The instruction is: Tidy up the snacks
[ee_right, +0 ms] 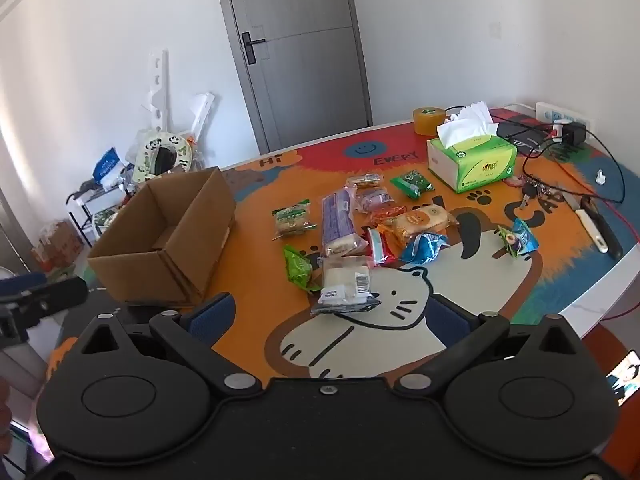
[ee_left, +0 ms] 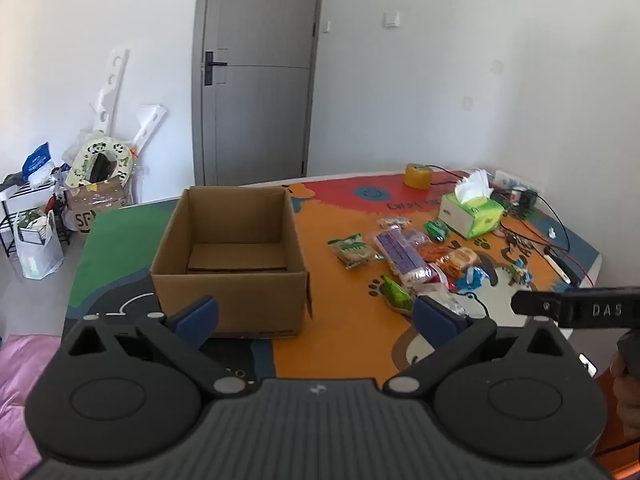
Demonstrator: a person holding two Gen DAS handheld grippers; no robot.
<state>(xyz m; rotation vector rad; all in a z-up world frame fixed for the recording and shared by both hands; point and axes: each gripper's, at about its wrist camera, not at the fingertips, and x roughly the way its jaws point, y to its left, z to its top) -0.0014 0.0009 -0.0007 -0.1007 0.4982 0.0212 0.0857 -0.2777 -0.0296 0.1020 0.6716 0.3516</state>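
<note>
- Ahead of right gripper (ee_right: pixel 332 316), jaws spread: snacks (ee_right: pixel 360 224), nearest white packet (ee_right: pixel 346 284).
- Left gripper (ee_left: pixel 316 314) spread, empty; box (ee_left: pixel 230 256) just ahead.
- Pinch packet mid-body, not its loose edge.

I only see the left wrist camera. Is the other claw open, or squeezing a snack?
Observer: The right claw is open and holds nothing.
Child: What is in front of it?
Observer: A clear packet of white bread with a barcode label lies flat on the mat, just ahead of the fingertips.
Child: Is there anything past the table on that side?
Observer: Yes, a small lit screen shows low at the right edge of the right wrist view, beyond the table rim.
</note>
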